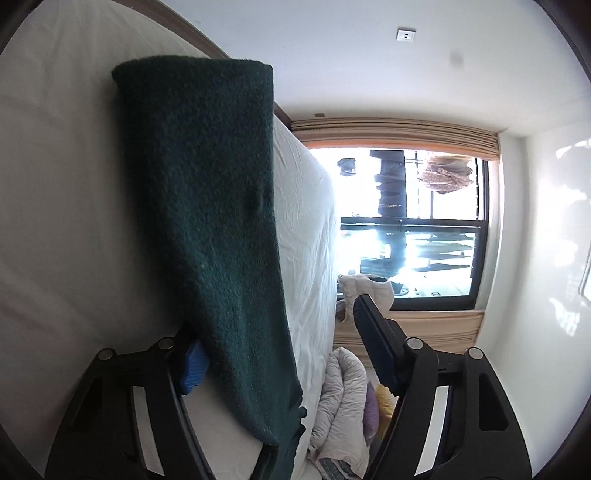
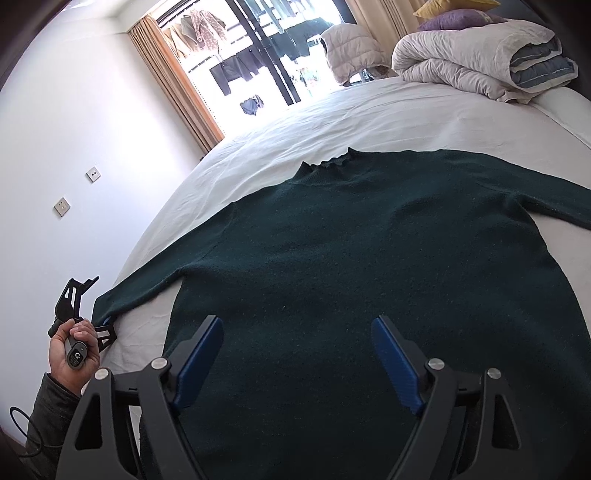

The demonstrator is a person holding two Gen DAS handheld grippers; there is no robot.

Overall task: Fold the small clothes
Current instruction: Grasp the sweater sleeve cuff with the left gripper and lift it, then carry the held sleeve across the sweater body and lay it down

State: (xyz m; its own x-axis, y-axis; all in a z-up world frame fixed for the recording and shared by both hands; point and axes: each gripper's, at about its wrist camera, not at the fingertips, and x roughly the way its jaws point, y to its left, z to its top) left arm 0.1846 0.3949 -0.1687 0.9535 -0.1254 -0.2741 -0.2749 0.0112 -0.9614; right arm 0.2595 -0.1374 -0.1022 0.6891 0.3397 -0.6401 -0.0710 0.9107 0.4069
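Your sweater [image 2: 369,266] lies flat on the bed [image 2: 369,118], dark green, with the collar [image 2: 330,162] toward 12 o'clock in the right wrist view and the body spread down toward 6 o'clock. One sleeve [image 2: 147,284] runs out toward 8 o'clock, to the edge of the bed; the other sleeve goes out of the picture at 3 o'clock. Your right gripper [image 2: 297,354] is above the lower part of the body, and its two blue pads [image 2: 199,354] stand wide apart with nothing between them. Your left gripper [image 2: 86,306] is at 8 o'clock in the same view, at the cuff, held in your left hand [image 2: 72,354]. In the left wrist view the left gripper [image 1: 275,343] is turned on its side, the sleeve [image 1: 207,221] passes between its fingers, and the fingers are apart; one pad [image 1: 192,365] is just beside the cloth, on the side of the sheet, and the other finger is well apart from the cloth. A folded duvet [image 2: 476,59] with pillows [image 2: 458,18] lies on the bed at 1 o'clock, and the window [image 2: 266,55] is at 12 o'clock behind the bed.
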